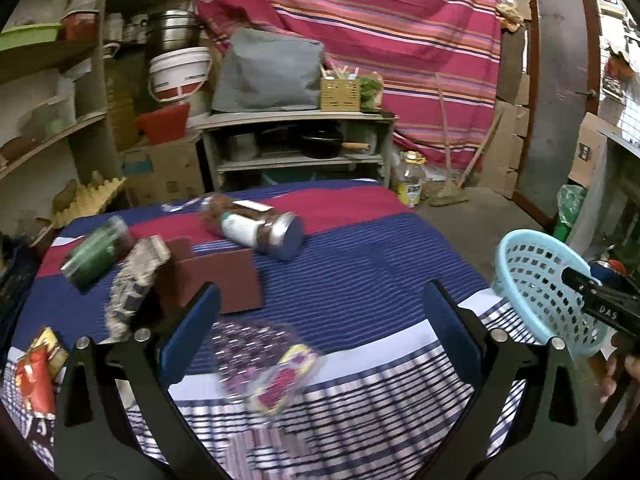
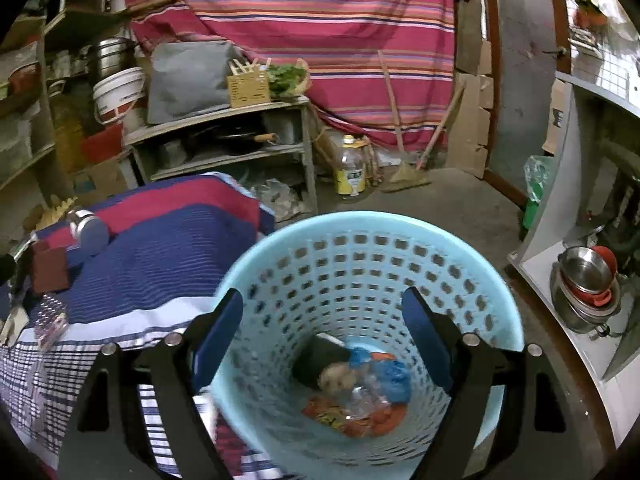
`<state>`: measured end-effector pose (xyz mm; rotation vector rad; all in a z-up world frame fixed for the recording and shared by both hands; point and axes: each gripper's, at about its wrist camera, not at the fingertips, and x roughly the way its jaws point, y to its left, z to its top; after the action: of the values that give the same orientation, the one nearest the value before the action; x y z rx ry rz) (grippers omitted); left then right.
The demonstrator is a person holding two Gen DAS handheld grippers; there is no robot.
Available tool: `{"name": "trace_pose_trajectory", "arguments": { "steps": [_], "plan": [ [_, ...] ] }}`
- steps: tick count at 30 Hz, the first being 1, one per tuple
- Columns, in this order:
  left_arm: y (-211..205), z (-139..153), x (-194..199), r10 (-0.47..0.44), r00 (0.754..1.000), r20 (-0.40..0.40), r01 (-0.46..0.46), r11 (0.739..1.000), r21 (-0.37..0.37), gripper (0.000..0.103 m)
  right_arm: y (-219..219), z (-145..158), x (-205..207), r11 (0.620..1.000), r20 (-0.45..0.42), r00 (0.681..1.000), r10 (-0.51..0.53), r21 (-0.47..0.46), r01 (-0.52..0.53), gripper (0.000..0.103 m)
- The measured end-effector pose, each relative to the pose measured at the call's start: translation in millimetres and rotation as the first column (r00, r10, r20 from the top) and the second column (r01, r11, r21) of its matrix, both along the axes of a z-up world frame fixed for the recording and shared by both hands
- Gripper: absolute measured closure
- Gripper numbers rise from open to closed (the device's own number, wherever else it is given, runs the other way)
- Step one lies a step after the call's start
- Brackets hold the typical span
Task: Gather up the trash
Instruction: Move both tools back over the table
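- Left gripper: jaws spread wide, nothing between the blue pads; poised over the striped tablecloth.
- Just beyond and below those pads, blurred: a purple-patterned wrapper and a yellow-and-magenta packet, lying on the cloth close together; contact between the two not clear.
- Farther left on the cloth: a dark red box, a crumpled patterned wrapper leaning beside it, a green-labelled jar on its side.
- Beyond the box: a brown-filled jar with a metal lid, also on its side.
- At the near left edge: a red-and-yellow snack packet.
- Far right of the left view: the light blue basket off the table's right edge, with the other gripper's black body in front of it.
- Right gripper: jaws apart, empty, held above the mouth of the basket, looking down inside.
- In the basket's bottom: a dark flat item, blue plastic, clear crumpled plastic, an orange-red wrapper.
- Left of the basket in the right view: the table with the same cloth.
- Farther back: a grey shelf unit, a yellow-labelled bottle on the floor, a striped red curtain.
- Right side: stacked metal bowls on a low ledge.
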<state>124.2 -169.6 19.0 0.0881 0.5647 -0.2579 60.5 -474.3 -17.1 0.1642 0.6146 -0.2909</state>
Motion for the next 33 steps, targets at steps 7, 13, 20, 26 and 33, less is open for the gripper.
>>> {"name": "trace_pose_trajectory", "arguments": {
  "steps": [7,13,20,26,33],
  "plan": [
    [48,-3,-10,0.061,0.998,0.004,-0.061,0.997,0.040,0.006,62,11,6,0.995,0.018,0.995,0.095,-0.017,-0.095,0.023],
    [96,-7,-11,0.132,0.991,-0.015,-0.132,0.991,0.027,0.006,112,14,14,0.986,0.014,0.986,0.165,-0.035,-0.164,0.023],
    [150,-15,-9,0.207,0.978,-0.018,-0.206,0.978,0.037,0.006,164,17,25,0.978,0.030,0.978,0.209,-0.030,-0.208,0.023],
    [186,-28,-6,0.249,0.968,-0.043,-0.247,0.968,0.044,0.006,203,14,38,0.969,0.012,0.970,0.242,-0.055,-0.241,0.023],
    [208,-55,3,0.256,0.958,-0.130,-0.254,0.967,0.032,0.006,227,16,49,0.972,0.005,0.973,0.233,-0.029,-0.232,0.023]
  ]
}}
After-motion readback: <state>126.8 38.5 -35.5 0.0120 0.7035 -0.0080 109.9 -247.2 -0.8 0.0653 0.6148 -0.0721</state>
